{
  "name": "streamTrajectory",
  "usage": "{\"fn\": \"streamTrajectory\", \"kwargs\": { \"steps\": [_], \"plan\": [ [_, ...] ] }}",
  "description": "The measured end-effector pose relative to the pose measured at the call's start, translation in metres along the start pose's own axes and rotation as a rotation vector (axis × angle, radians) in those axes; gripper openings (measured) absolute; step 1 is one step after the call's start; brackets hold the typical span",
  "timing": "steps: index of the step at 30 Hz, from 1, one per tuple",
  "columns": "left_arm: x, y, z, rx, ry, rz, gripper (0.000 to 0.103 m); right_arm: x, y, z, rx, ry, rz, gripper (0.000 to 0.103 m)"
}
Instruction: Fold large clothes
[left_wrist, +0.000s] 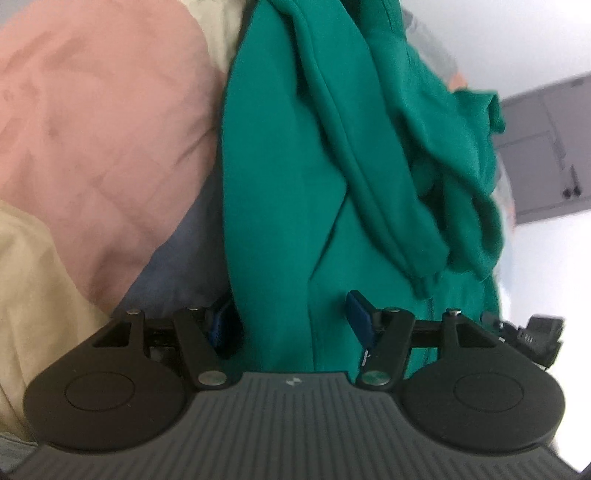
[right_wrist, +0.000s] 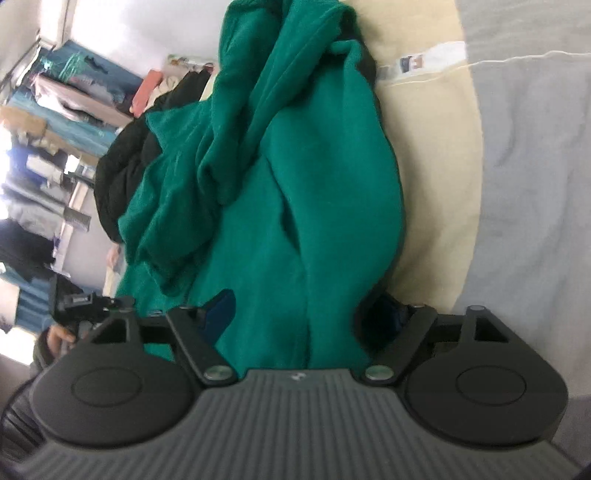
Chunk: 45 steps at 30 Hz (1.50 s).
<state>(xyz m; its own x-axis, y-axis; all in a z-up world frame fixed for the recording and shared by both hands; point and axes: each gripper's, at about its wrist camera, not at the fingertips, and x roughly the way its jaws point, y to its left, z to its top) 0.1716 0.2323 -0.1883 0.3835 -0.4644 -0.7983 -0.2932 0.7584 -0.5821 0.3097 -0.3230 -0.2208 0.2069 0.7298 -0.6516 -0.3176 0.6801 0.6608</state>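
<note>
The garment (left_wrist: 280, 184) lies on the bedcover (left_wrist: 92, 110), bunched between the fingers of the left claw (left_wrist: 291, 317) and also of the right claw (right_wrist: 299, 314). In the right wrist view a dark heap of clothes (right_wrist: 118, 173) lies just left of it, bedcover (right_wrist: 517, 184) to its right.

Nothing readable here: the white tag (right_wrist: 424, 61) on the cream bedding (right_wrist: 436, 155) is too blurred to make out.
</note>
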Motion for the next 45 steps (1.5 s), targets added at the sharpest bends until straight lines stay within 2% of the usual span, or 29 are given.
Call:
{"fn": "streamTrajectory", "kwargs": {
  "steps": [1, 2, 3, 4, 5, 6, 7, 8, 12, 17, 26, 29, 31, 33, 37, 39, 43, 45],
  "plan": [
    [-0.001, -0.003, -0.002, 0.007, 0.001, 0.011, 0.067, 0.003, 0.005, 0.001, -0.034, 0.013, -0.027, 0.062],
    [-0.001, -0.005, -0.002, 0.016, 0.004, 0.016, 0.067, 0.006, 0.01, 0.002, -0.069, 0.032, -0.059, 0.051],
    [-0.003, -0.008, -0.004, 0.03, 0.003, 0.025, 0.064, 0.005, 0.015, 0.005, -0.097, 0.043, -0.078, 0.033],
    [-0.006, -0.01, -0.003, 0.037, 0.002, 0.039, 0.052, 0.002, 0.02, 0.009, -0.12, 0.051, -0.089, 0.024],
    [-0.009, -0.01, -0.005, 0.031, -0.005, 0.054, 0.034, -0.002, 0.027, 0.013, -0.139, 0.051, -0.085, 0.014],
    [-0.014, -0.009, -0.006, 0.014, -0.018, 0.056, 0.027, -0.008, 0.035, 0.016, -0.168, 0.042, -0.077, 0.012],
    [-0.02, -0.009, -0.007, 0.001, -0.036, 0.031, 0.018, -0.013, 0.044, 0.018, -0.194, 0.025, -0.069, 0.012],
    [-0.024, -0.008, -0.006, -0.003, -0.057, 0.011, 0.014, -0.018, 0.051, 0.021, -0.211, -0.005, -0.059, 0.011],
    [-0.063, -0.016, -0.01, -0.036, -0.173, -0.08, 0.01, -0.051, 0.097, 0.023, -0.324, -0.187, -0.019, 0.01],
    [-0.103, -0.019, -0.018, -0.076, -0.272, -0.169, 0.007, -0.079, 0.132, 0.023, -0.331, -0.304, 0.05, 0.008],
    [-0.173, 0.006, -0.069, -0.127, -0.343, -0.294, 0.006, -0.13, 0.146, -0.017, -0.193, -0.464, 0.19, 0.008],
    [-0.195, 0.015, -0.095, -0.153, -0.351, -0.344, 0.006, -0.139, 0.149, -0.04, -0.155, -0.498, 0.19, 0.008],
    [-0.203, 0.015, -0.106, -0.158, -0.366, -0.37, 0.006, -0.142, 0.145, -0.049, -0.076, -0.514, 0.168, 0.008],
    [-0.204, 0.013, -0.108, -0.153, -0.383, -0.382, 0.006, -0.143, 0.134, -0.054, 0.093, -0.526, 0.158, 0.008],
    [-0.191, 0.012, -0.087, -0.192, -0.403, -0.441, 0.006, -0.128, 0.117, -0.04, 0.247, -0.536, 0.131, 0.008],
    [-0.192, 0.009, -0.068, -0.198, -0.422, -0.471, 0.006, -0.121, 0.118, -0.025, 0.276, -0.543, 0.118, 0.008],
    [-0.193, -0.004, -0.013, -0.212, -0.488, -0.487, 0.006, -0.111, 0.125, 0.02, 0.287, -0.577, 0.086, 0.008],
    [-0.19, -0.012, 0.02, -0.198, -0.526, -0.473, 0.007, -0.102, 0.124, 0.049, 0.311, -0.598, 0.051, 0.008]
  ]
}}
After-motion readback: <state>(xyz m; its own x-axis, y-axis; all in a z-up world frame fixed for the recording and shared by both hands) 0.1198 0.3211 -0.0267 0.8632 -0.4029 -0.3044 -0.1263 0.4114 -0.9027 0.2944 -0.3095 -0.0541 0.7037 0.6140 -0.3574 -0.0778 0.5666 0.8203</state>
